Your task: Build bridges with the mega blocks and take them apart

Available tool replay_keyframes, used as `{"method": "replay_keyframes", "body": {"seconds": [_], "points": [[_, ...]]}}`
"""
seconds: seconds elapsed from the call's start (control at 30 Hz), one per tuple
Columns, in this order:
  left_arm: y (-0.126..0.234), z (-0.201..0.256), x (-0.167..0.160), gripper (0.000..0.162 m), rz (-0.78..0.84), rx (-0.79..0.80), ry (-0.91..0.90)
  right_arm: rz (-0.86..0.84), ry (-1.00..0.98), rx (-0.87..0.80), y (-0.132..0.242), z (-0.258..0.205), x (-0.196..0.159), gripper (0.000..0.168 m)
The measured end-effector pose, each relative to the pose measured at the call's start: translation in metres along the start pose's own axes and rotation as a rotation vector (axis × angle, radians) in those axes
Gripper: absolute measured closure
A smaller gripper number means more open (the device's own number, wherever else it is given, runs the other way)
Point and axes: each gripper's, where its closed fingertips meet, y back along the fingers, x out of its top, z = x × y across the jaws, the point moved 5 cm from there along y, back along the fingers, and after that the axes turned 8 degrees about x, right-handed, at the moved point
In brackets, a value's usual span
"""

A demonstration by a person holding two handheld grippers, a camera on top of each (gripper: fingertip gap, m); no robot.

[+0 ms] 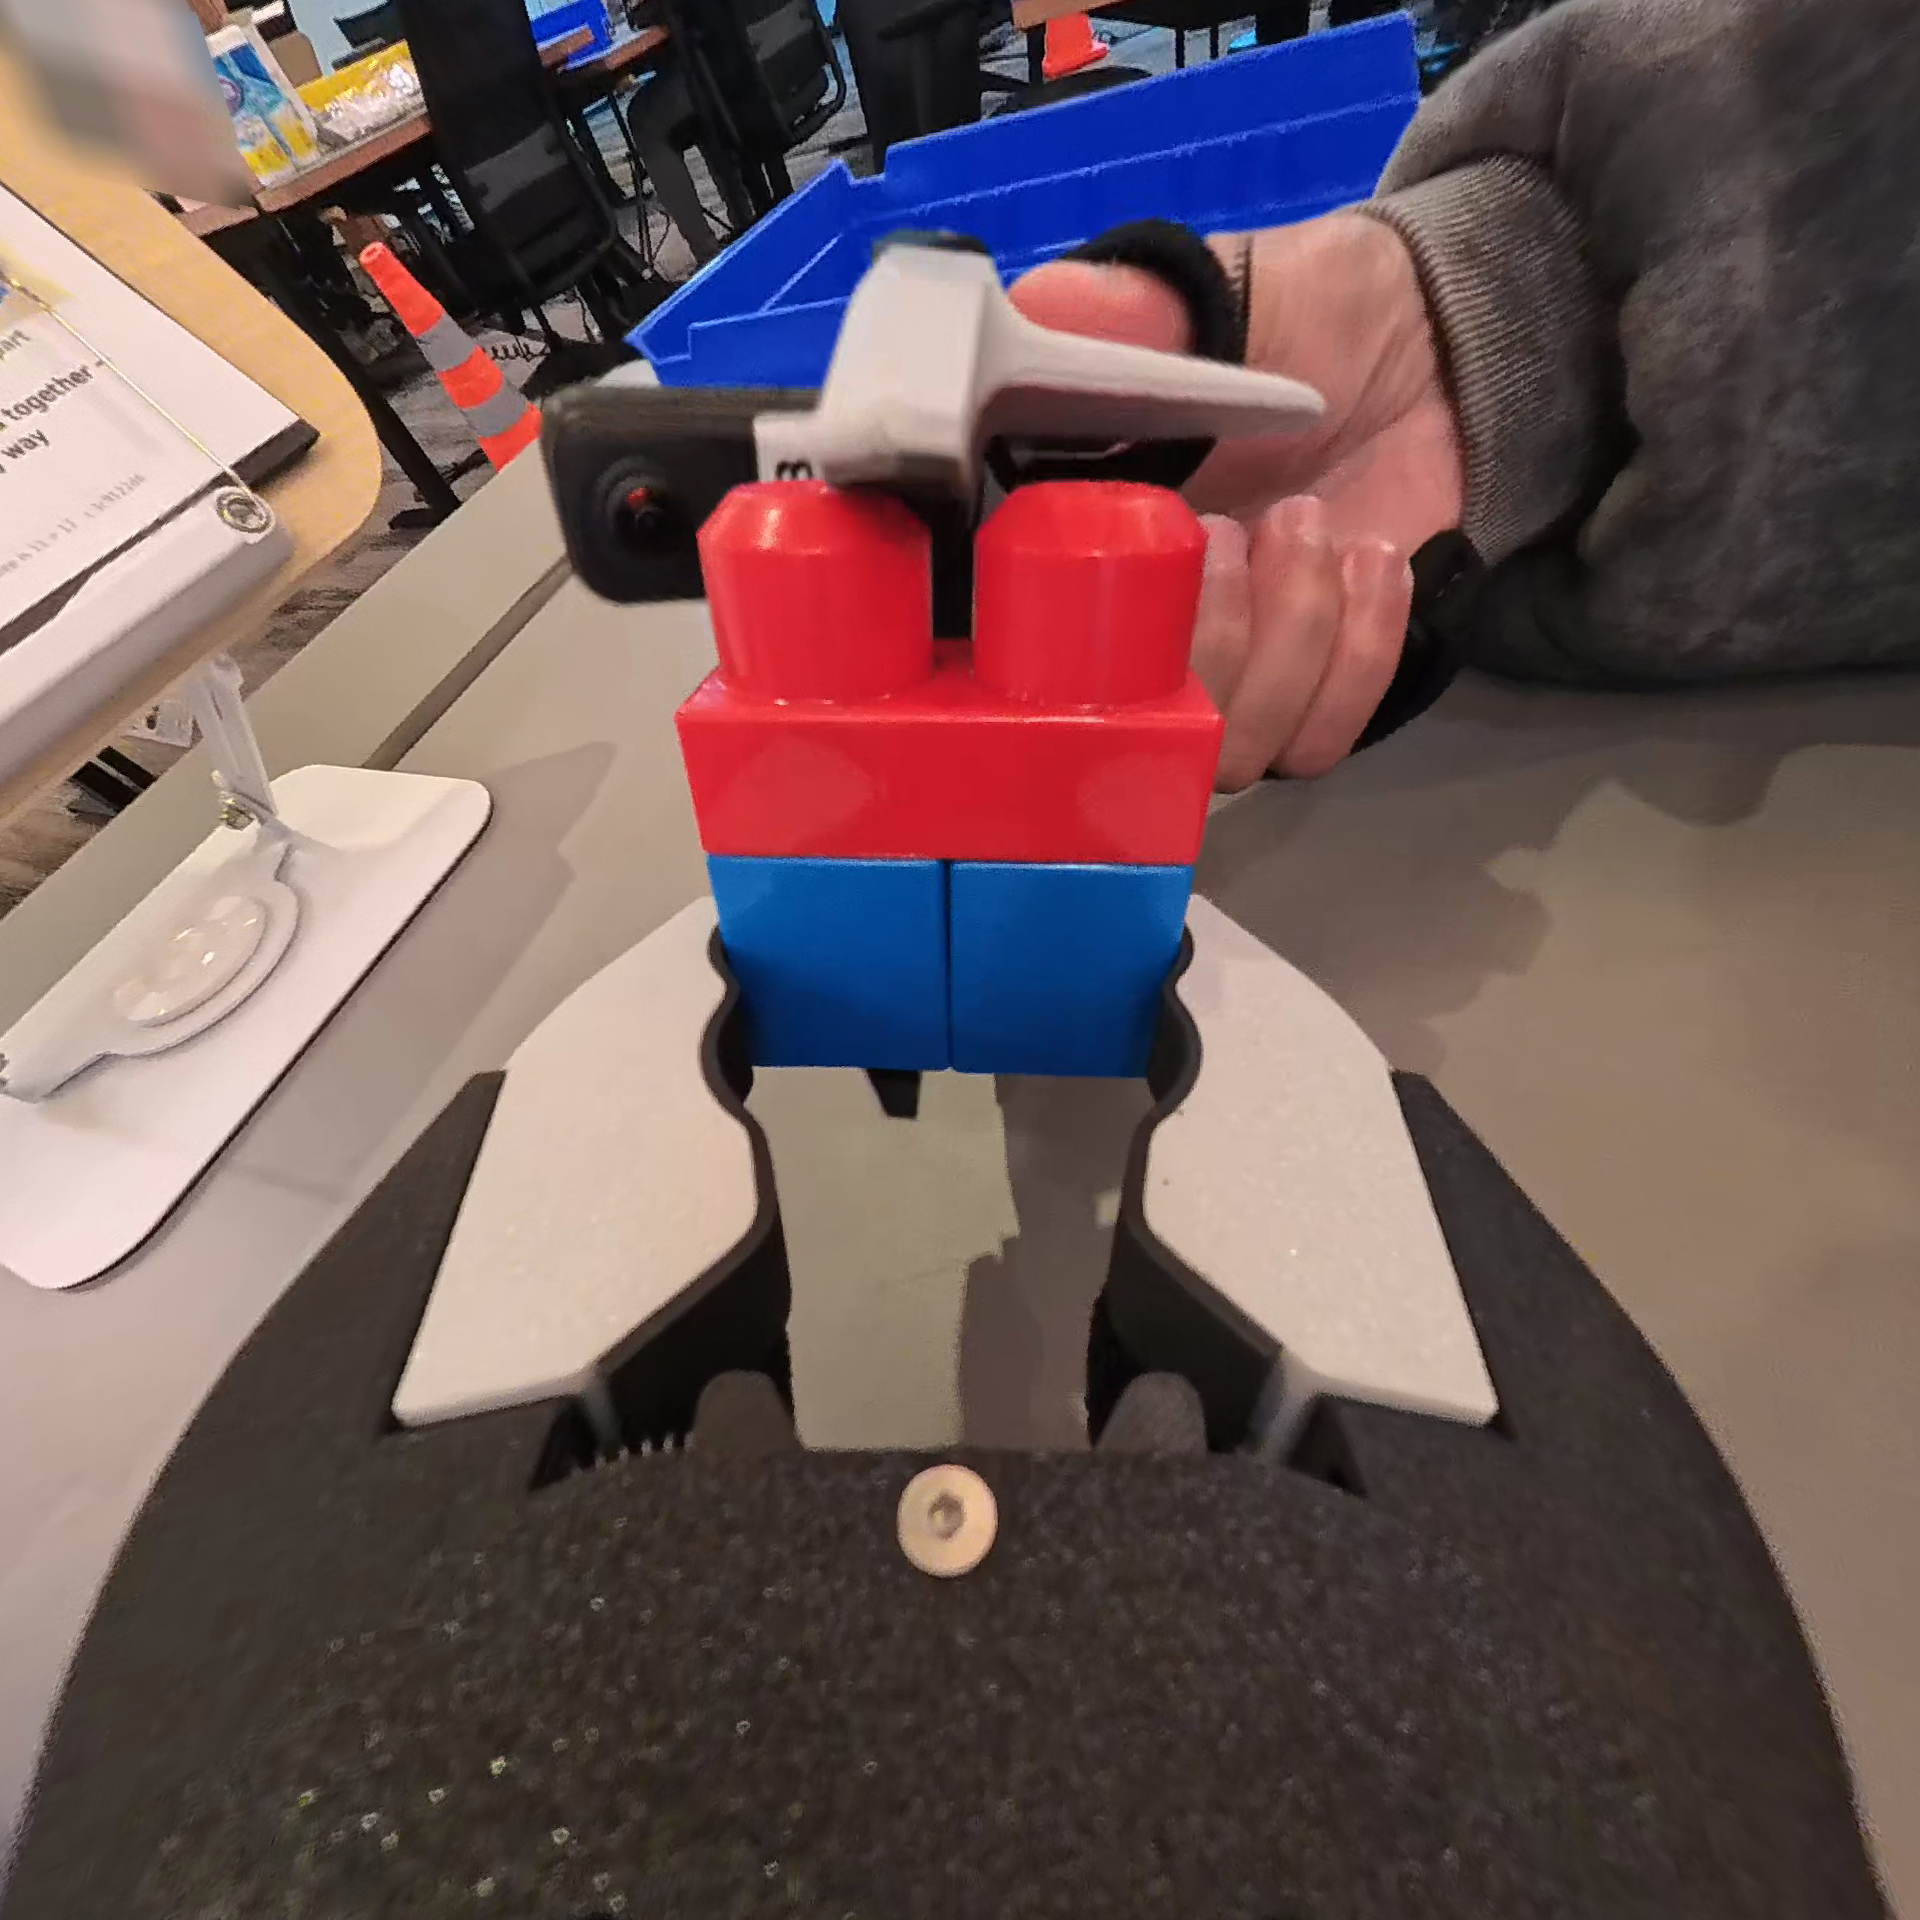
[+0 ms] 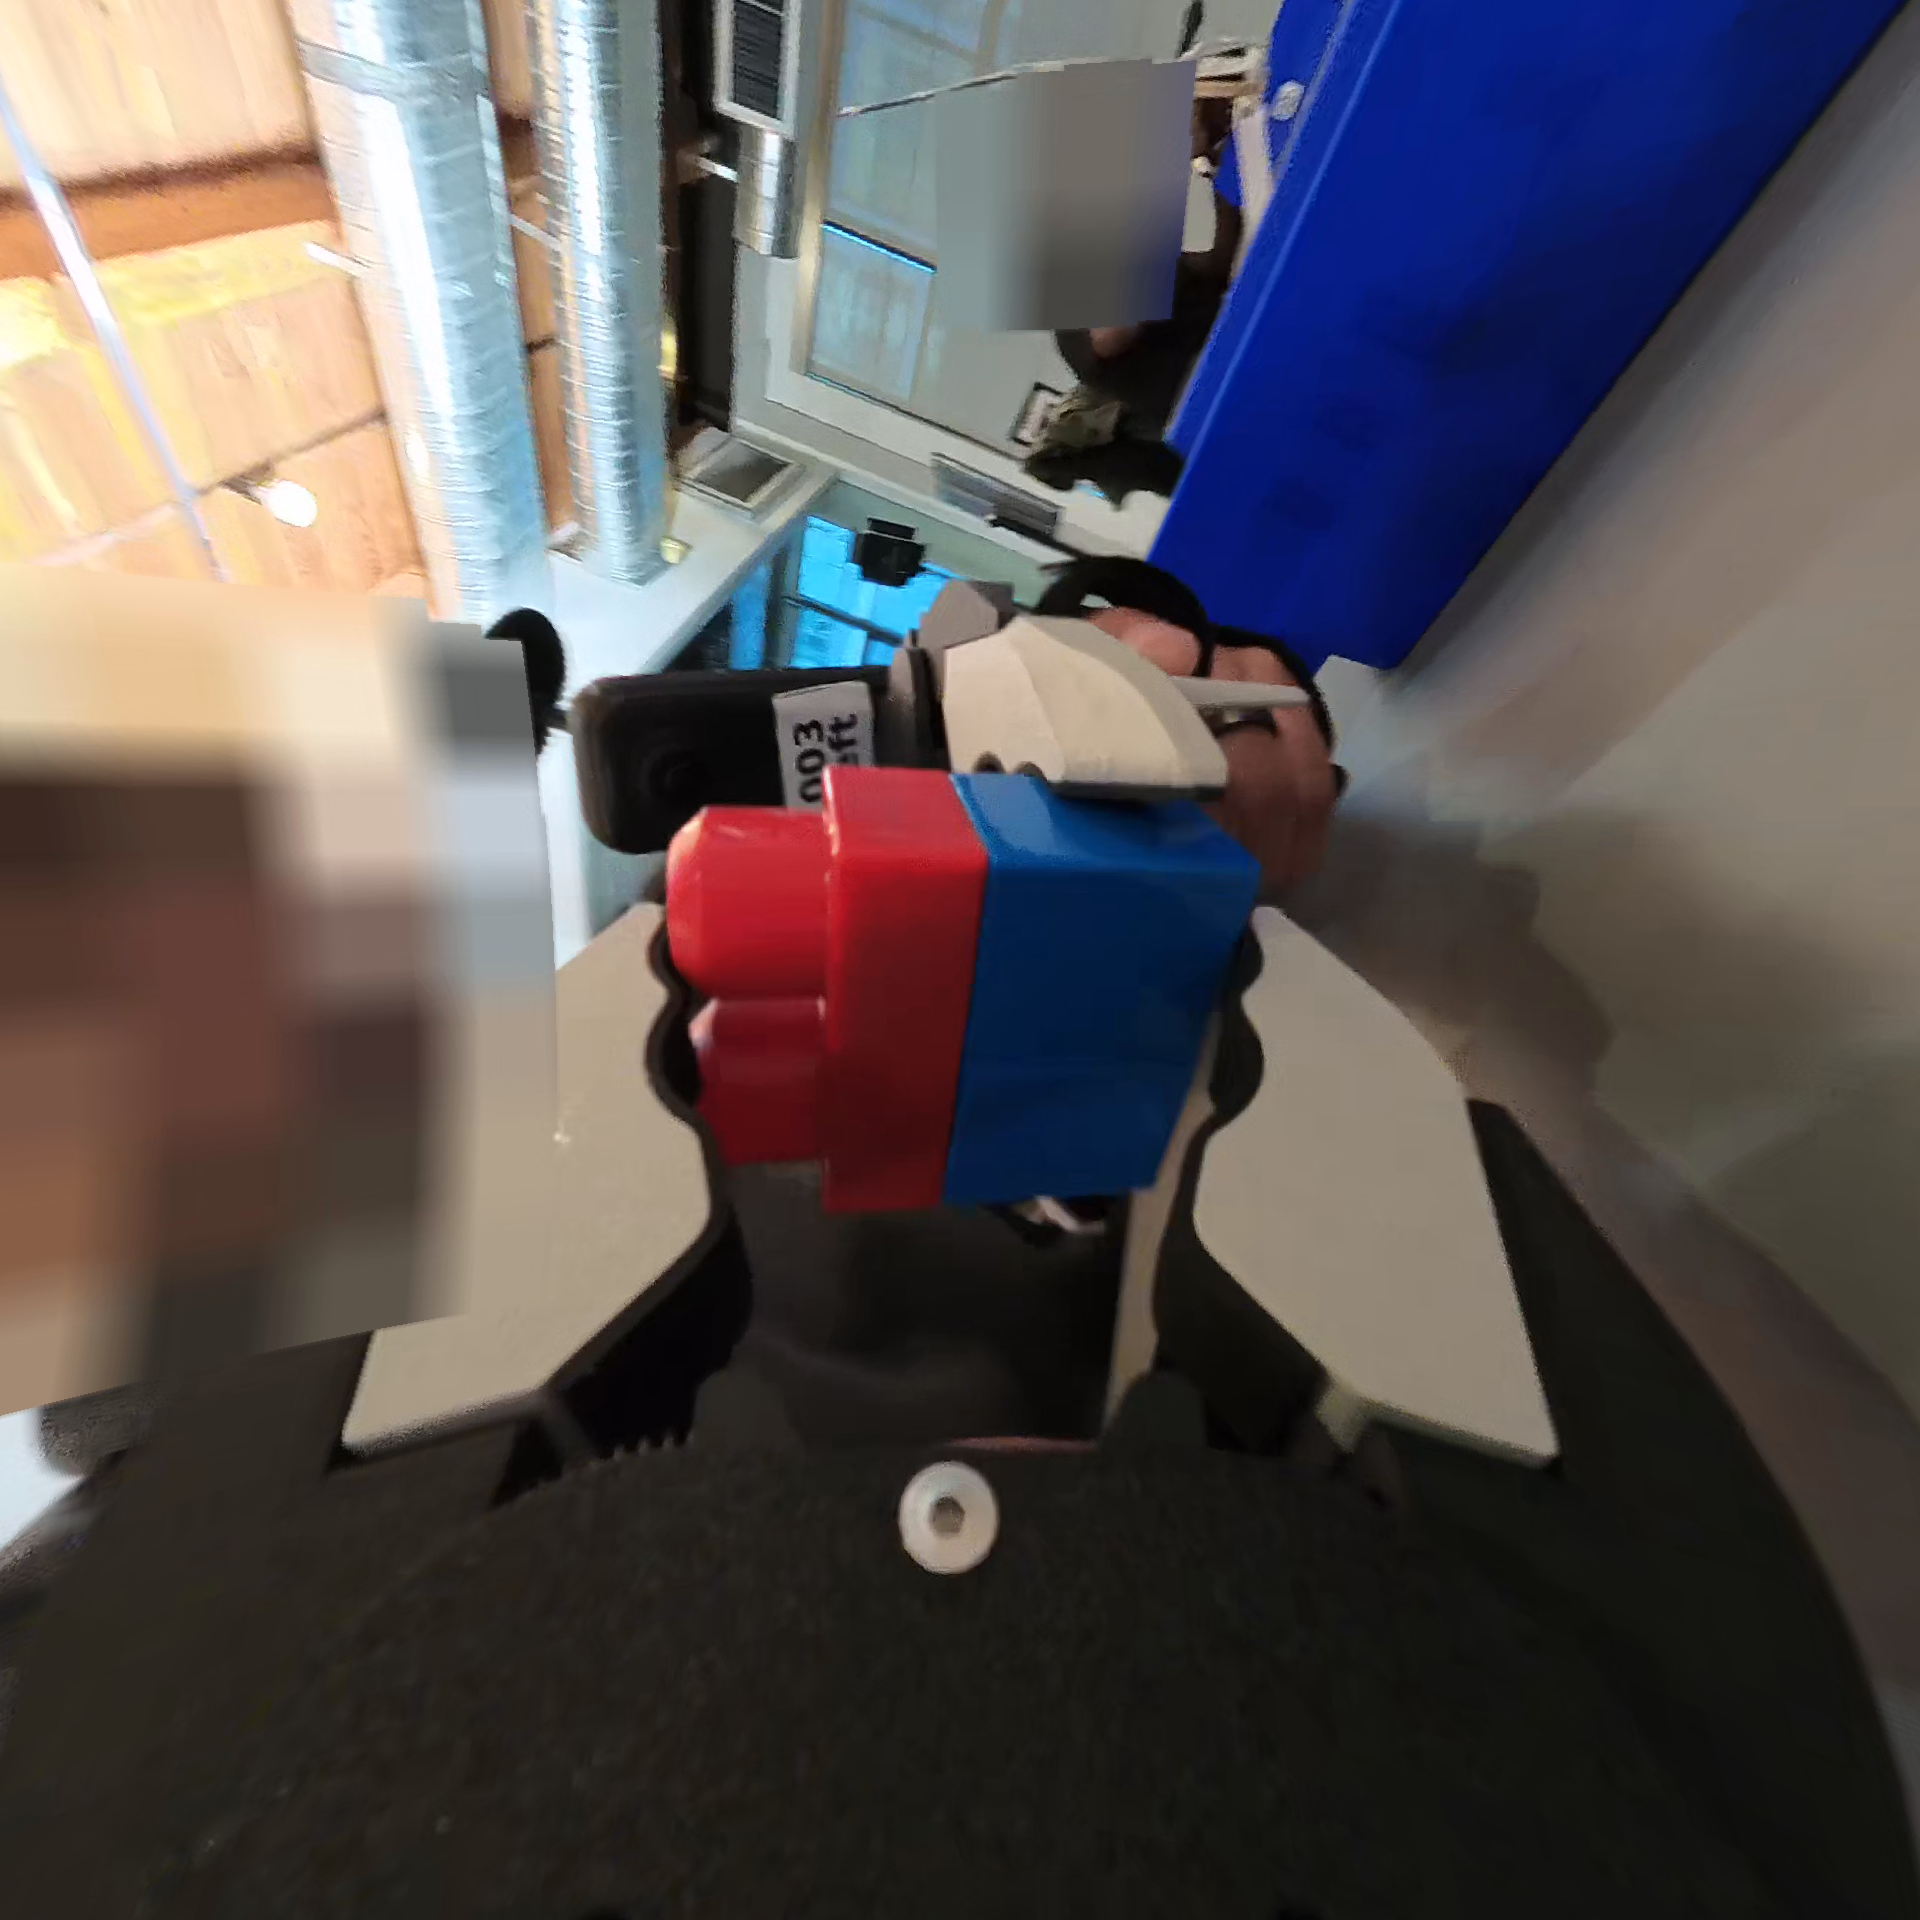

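Grippers share one stack: left gripper (image 1: 951,997) clamps blue blocks (image 1: 951,961), right gripper (image 2: 951,1029) clamps red block (image 2: 831,987) against them.

One red block (image 1: 948,774) with two studs sits on two blue blocks (image 1: 951,961) set side by side, three blocks in all. Two grippers show, each with two fingers, and each is held by one hand. Behind them lie one blue bin (image 1: 1049,197) and two orange cones (image 1: 457,353).
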Motion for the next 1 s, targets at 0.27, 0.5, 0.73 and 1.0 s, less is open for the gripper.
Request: {"method": "replay_keyframes", "body": {"seconds": [0.27,0.5,0.73,1.0], "points": [[-0.006,-0.024,-0.014,0.087,-0.1,0.155,0.053,-0.049,0.403,-0.712,0.021,-0.024,0.011,0.062],[-0.018,-0.02,-0.024,0.087,-0.193,0.231,-0.014,-0.049,0.481,-1.134,0.013,-0.007,0.019,0.09],[-0.014,-0.005,-0.023,0.085,-0.208,0.175,-0.004,-0.056,0.429,-1.158,0.018,-0.006,0.009,0.13],[0.007,-0.016,-0.025,0.074,-0.156,0.173,0.237,0.185,0.658,-1.289,0.087,-0.14,-0.003,0.13]]}}
